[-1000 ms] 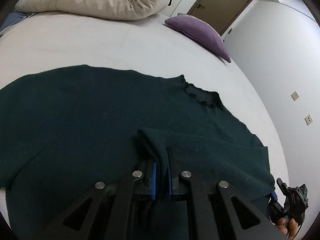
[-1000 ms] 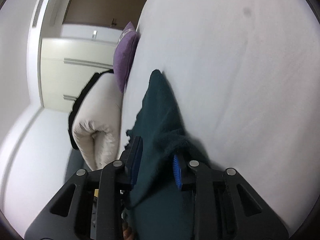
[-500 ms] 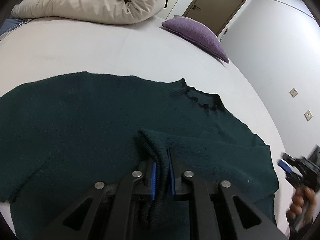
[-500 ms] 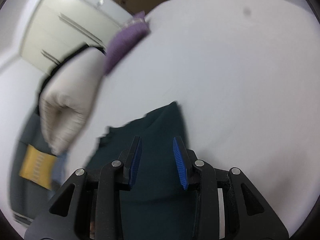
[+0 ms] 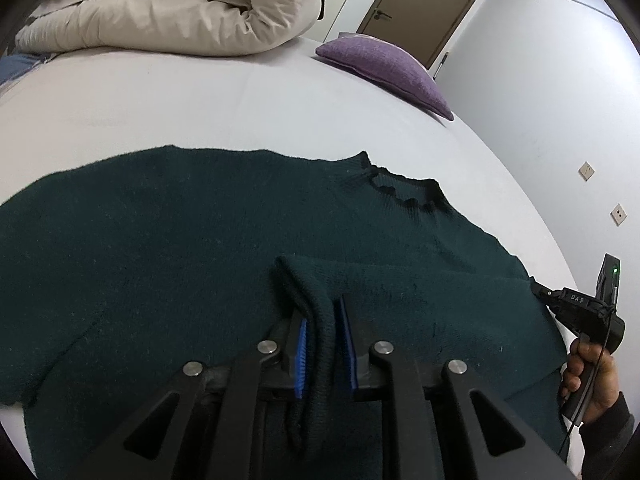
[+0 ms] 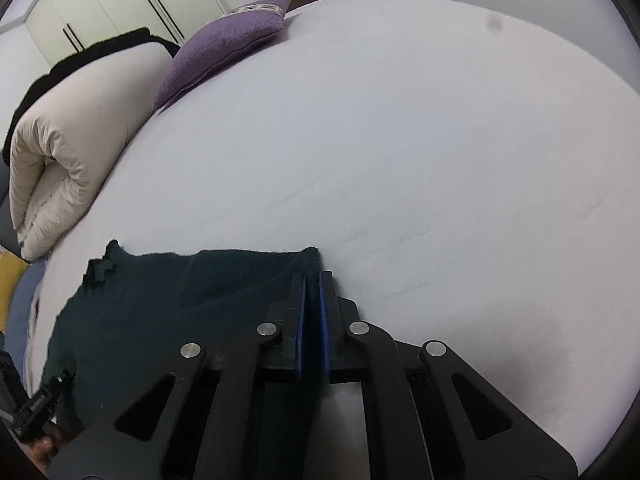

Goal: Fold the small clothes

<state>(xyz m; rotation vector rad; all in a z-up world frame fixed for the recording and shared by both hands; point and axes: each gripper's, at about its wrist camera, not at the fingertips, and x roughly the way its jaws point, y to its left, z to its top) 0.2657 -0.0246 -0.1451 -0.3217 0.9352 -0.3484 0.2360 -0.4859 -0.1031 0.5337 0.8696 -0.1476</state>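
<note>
A dark green knit sweater [image 5: 180, 240] lies flat on the white bed [image 5: 160, 96], its collar [image 5: 404, 192] toward the far right. My left gripper [image 5: 322, 320] is shut on a pinched fold of the sweater's near edge, lifted a little. In the left wrist view my right gripper [image 5: 538, 286] is at the sweater's right edge, held by a hand. In the right wrist view my right gripper [image 6: 311, 284] has its blue pads nearly together with nothing between them, at the corner of the sweater [image 6: 180, 292].
A rolled beige duvet [image 5: 180, 8] lies at the far side of the bed, also in the right wrist view [image 6: 68, 136]. A purple pillow [image 5: 384, 68] lies near the door [image 5: 424, 4]. Bare white sheet [image 6: 400, 140] spreads beyond the sweater.
My right gripper let go of the sweater's edge, swung level and closed empty. My left gripper kept its hold on the fold and barely moved.
</note>
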